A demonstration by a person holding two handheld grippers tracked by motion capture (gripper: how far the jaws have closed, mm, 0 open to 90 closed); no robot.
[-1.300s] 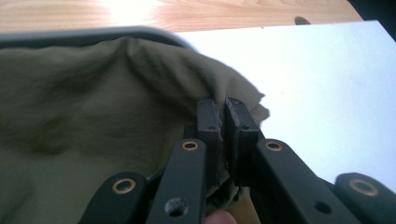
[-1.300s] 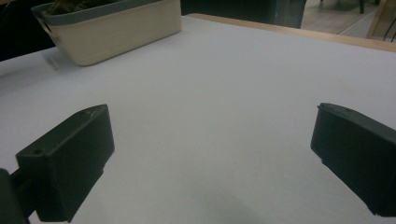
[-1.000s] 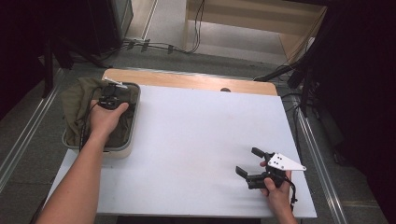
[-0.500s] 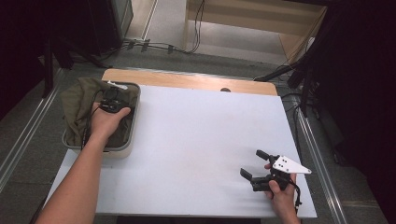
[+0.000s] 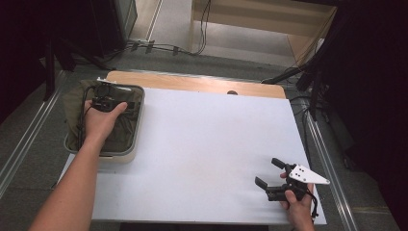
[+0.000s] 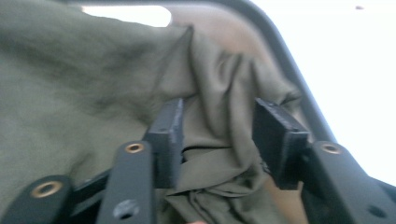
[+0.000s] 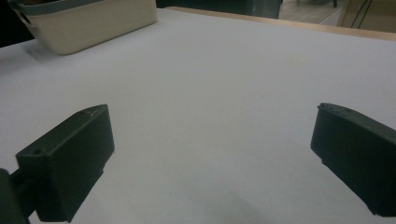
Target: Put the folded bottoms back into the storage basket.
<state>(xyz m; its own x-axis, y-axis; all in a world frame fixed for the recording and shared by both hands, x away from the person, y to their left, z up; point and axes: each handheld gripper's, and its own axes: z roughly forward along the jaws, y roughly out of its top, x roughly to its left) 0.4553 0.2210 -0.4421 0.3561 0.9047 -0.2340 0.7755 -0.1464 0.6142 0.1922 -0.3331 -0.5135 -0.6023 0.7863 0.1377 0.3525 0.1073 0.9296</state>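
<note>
In the basket (image 5: 137, 126), olive cloth (image 6: 93, 70) bunched between left tool (image 6: 217, 126), jaws just opening

The tabletop (image 5: 207, 144) carries a white sheet over most of its surface; a strip of bare wood (image 5: 192, 83) is exposed along the far edge, with a small dark spot (image 5: 232, 92) on it. Metal rails (image 5: 29, 139) run along the left and right sides of the tabletop. Beyond the far edge, black cables (image 5: 159, 47) lie on a grey floor (image 5: 173, 19). A light wooden frame (image 5: 269, 29) stands further back. Dark equipment (image 5: 96, 24) occupies the far left corner; detail there cannot be made out.
</note>
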